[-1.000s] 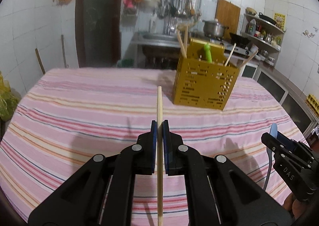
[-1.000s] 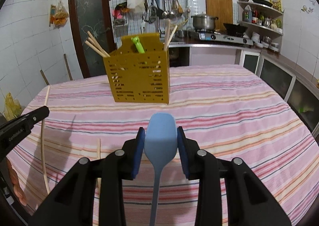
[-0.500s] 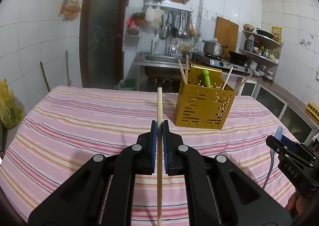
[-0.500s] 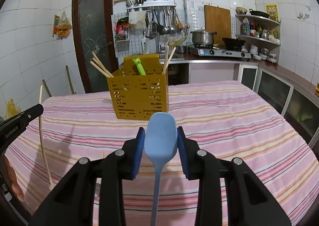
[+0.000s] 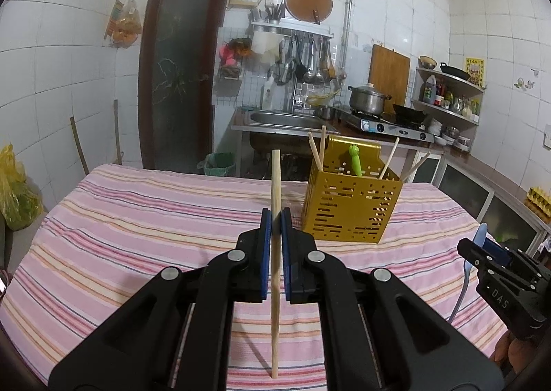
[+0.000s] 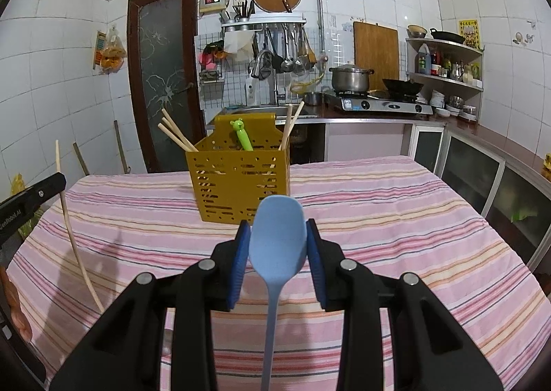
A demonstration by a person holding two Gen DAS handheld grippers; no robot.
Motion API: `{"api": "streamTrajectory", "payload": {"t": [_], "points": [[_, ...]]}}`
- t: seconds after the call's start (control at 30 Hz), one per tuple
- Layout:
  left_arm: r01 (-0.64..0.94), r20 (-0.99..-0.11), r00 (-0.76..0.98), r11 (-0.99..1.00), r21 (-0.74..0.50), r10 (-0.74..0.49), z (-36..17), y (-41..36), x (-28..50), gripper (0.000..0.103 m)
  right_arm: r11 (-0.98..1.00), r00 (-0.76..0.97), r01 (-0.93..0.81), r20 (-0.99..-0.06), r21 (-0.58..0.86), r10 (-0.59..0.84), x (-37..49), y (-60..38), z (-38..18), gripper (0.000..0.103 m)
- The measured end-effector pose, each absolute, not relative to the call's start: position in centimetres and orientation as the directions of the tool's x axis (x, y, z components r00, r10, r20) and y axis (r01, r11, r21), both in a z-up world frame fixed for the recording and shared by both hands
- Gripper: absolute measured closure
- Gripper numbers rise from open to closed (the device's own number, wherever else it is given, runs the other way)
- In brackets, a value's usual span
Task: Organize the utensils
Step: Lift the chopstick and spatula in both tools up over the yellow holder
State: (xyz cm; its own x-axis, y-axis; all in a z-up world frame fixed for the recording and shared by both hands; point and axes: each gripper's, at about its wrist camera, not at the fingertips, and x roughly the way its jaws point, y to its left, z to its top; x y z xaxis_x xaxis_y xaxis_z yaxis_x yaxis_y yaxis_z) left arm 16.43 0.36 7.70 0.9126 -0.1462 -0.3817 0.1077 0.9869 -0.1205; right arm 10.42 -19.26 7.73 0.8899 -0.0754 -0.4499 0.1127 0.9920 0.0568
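My left gripper (image 5: 275, 218) is shut on a wooden chopstick (image 5: 275, 191) that stands upright between the blue pads, above the striped tablecloth. The same chopstick (image 6: 70, 229) shows at the left of the right wrist view. My right gripper (image 6: 277, 229) is shut on the bowl of a blue spoon (image 6: 277, 239), handle hanging down; it appears again as the right gripper (image 5: 482, 246) at the right edge of the left wrist view. A yellow perforated utensil holder (image 5: 351, 208) (image 6: 241, 181) stands on the table beyond both grippers, holding several chopsticks and a green utensil (image 6: 242, 132).
The table wears a pink striped cloth (image 5: 137, 218) (image 6: 396, 212). Behind it run a sink counter (image 5: 286, 120), a gas stove with a pot (image 6: 351, 79) and wall shelves (image 6: 444, 81). A dark door (image 5: 179, 74) is at the back left.
Both grippers have risen and tilted up with their utensils still held. The holder now sits lower in both views and more of the kitchen wall shows.
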Motion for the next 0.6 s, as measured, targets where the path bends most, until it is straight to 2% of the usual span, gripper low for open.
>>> {"api": "streamTrajectory", "payload": {"t": [0.6], "points": [[0.128, -0.351, 0.922, 0.984, -0.126, -0.165, 9.1, 0.4, 17.2, 0.099, 0.993, 0.894, 0.108, -0.441, 0.038, -0.080, 11.5, -19.0, 8.5, 0.070]]}}
